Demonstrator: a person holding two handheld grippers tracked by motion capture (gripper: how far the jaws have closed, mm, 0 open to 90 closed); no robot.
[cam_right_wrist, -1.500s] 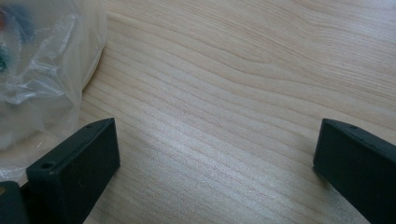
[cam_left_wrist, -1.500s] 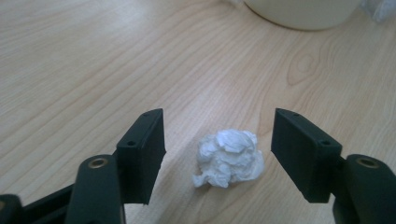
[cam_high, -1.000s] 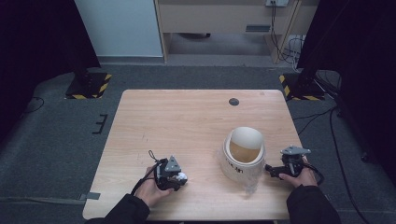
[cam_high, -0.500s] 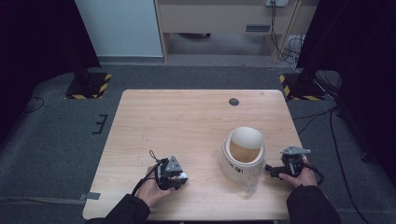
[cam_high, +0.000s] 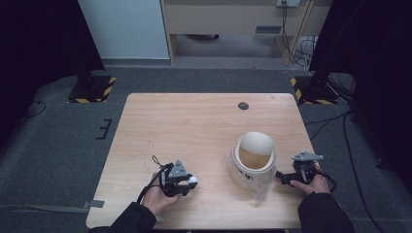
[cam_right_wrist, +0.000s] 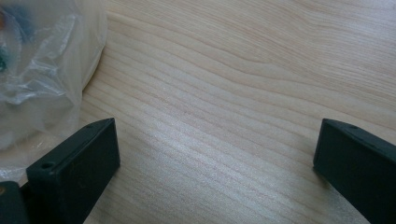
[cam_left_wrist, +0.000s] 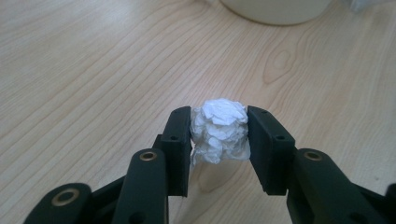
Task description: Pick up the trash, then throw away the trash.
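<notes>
At the left of the high view, the left hand-held gripper (cam_high: pixel 187 183) sits low over the tabletop (cam_high: pixel 194 126) near its front edge. Its jaws have just been closing and are now clamped on a crumpled paper ball (cam_left_wrist: pixel 219 130), one pad on each flank, the wad squeezed between them just above the wood, probably so it can be lifted clear. The ball is roughly round, a little taller than wide, with no real long axis or facing. The gripper points toward about 3 o'clock, at the small white bin (cam_high: pixel 252 162) to its right, which suggests the wad is meant for it. The bin leans with its open mouth tipped toward 12 o'clock, its clear plastic liner (cam_right_wrist: pixel 42 70) spilling out at the base. At 3 o'clock from the bin, the right hand-held gripper (cam_high: pixel 286 177) rests with jaws wide apart and nothing between them, seemingly ready to steady the bin.
</notes>
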